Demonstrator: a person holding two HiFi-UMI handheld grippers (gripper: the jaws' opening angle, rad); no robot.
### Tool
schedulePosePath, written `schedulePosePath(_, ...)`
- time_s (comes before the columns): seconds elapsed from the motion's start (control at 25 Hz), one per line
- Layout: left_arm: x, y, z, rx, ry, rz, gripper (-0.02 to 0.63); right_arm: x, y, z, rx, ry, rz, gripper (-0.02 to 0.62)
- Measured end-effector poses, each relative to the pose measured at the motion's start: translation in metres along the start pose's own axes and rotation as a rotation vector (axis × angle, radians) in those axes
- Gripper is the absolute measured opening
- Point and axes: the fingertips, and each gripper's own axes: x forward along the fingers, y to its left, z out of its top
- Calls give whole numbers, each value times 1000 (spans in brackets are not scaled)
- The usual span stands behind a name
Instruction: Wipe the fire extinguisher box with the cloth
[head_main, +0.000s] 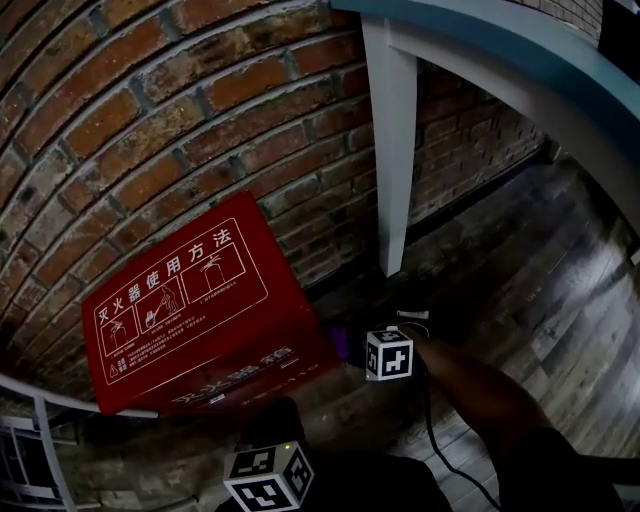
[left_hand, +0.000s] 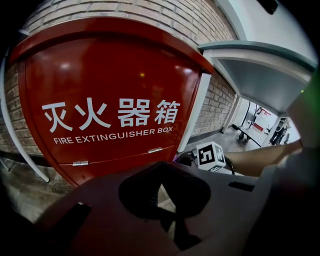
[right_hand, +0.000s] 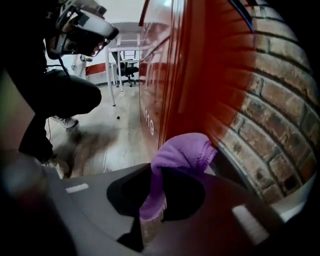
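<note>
**One red box, one purple cloth, two tongs**

There is one red fire extinguisher box (head_main: 190, 310) here, standing on the wooden floor (head_main: 560, 300) with its back against the brick wall (head_main: 150, 110). One white post (head_main: 392, 160) rises just to its right. The right tongs (right_hand: 152, 210) are pinching the single purple cloth (right_hand: 182, 152), which is bunched against the box's side panel, low down near the corner by the bricks. The left tongs (left_hand: 162, 200) hang in front of the box's lettered face. They are pressed together and grip nothing. Two small metal hinges (left_hand: 80, 163) sit along the seam under the lettering. Two marker cubes show, one per tool.
</note>
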Motion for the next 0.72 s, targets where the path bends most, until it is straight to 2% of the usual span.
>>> schedulePosePath(0.12,7,6,-15,-11,21,-1,6,19,1,-16,69,12,20,46)
schedulePosePath(0.28,8,10,-17,-21,18,19,6,6,-21,-3,79,-47,-17,46)
schedulePosePath(0.6,4,7,-14,-8,14,-4,6,-93,-102,102,-136,-196,-284,46)
schedulePosePath(0.72,4,9,-19,-4,6,-27,6,-124,-114,125,-135,-251,-376,46)
